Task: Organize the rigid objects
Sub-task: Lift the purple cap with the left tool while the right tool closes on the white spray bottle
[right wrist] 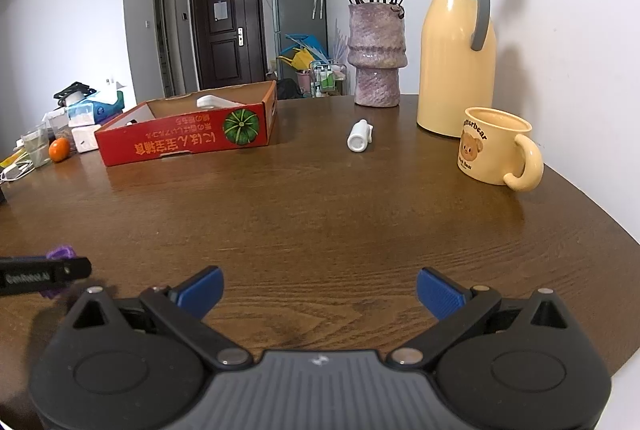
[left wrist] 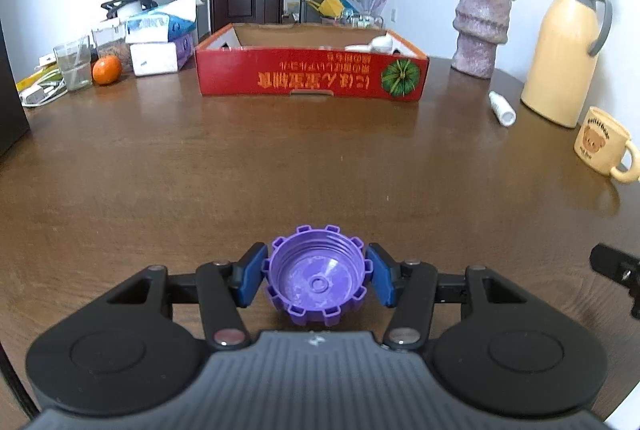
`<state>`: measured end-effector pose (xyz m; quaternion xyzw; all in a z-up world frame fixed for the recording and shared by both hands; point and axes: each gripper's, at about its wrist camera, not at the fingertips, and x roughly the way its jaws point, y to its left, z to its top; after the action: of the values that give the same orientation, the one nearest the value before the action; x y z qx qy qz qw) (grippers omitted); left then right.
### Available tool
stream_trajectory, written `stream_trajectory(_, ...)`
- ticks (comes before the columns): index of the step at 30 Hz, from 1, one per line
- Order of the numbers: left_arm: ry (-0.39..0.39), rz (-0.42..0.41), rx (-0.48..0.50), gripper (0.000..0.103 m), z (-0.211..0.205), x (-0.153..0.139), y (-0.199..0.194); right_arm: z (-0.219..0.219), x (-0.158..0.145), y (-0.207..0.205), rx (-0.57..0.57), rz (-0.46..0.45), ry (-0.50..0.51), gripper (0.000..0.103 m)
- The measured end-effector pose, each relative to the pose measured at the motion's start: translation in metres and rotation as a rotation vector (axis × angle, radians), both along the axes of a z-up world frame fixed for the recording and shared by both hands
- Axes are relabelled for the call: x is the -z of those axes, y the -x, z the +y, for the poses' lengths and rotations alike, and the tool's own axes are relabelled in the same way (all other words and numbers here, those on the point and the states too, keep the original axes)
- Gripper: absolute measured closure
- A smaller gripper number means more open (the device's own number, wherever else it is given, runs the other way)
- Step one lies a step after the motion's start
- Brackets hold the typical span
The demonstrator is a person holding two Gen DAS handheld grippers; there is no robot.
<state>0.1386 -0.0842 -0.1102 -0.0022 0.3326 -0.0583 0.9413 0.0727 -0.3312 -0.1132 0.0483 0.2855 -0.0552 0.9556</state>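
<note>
In our left wrist view the left gripper (left wrist: 316,280) has its two blue pads pressed against opposite sides of a purple notched cap (left wrist: 316,276), one pad at the cap's nine o'clock and the other at its three o'clock, so the jaws are clamped on it at a middling width. The cap sits open side up, its threaded inside facing us, centred between the pads and low over the brown wooden table (left wrist: 280,170); we cannot tell whether it touches the wood. From the cap, at twelve o'clock and well apart, stands a red cardboard box (left wrist: 312,78) with white items inside. A small white bottle (left wrist: 502,108) lies on its side at about two o'clock, near a cream thermos (left wrist: 564,50) and a yellow bear mug (left wrist: 602,142), with a pink vase (left wrist: 482,28) of roses behind. In our right wrist view the right gripper (right wrist: 320,296) hangs over bare table with its jaws wide apart and nothing between them. From it, the white bottle lies at twelve o'clock, the box at eleven, the mug at two, and at nine o'clock a sliver of the purple cap shows behind the left gripper's black finger.
</note>
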Motion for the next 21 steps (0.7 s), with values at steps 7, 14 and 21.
stream_trajectory(7, 0.017, -0.054, -0.011, 0.048, 0.007, -0.020, -0.012, -0.001, -0.008, -0.018, 0.012, -0.011, 0.010, 0.000)
stream_trajectory(14, 0.017, -0.088, -0.009, 0.048, 0.009, -0.034, -0.032, -0.006, -0.014, -0.045, 0.032, -0.031, 0.006, 0.000)
stream_trajectory(21, 0.014, -0.109, -0.013, 0.048, 0.007, -0.043, -0.056, -0.013, -0.018, -0.080, 0.055, -0.035, 0.008, 0.000)
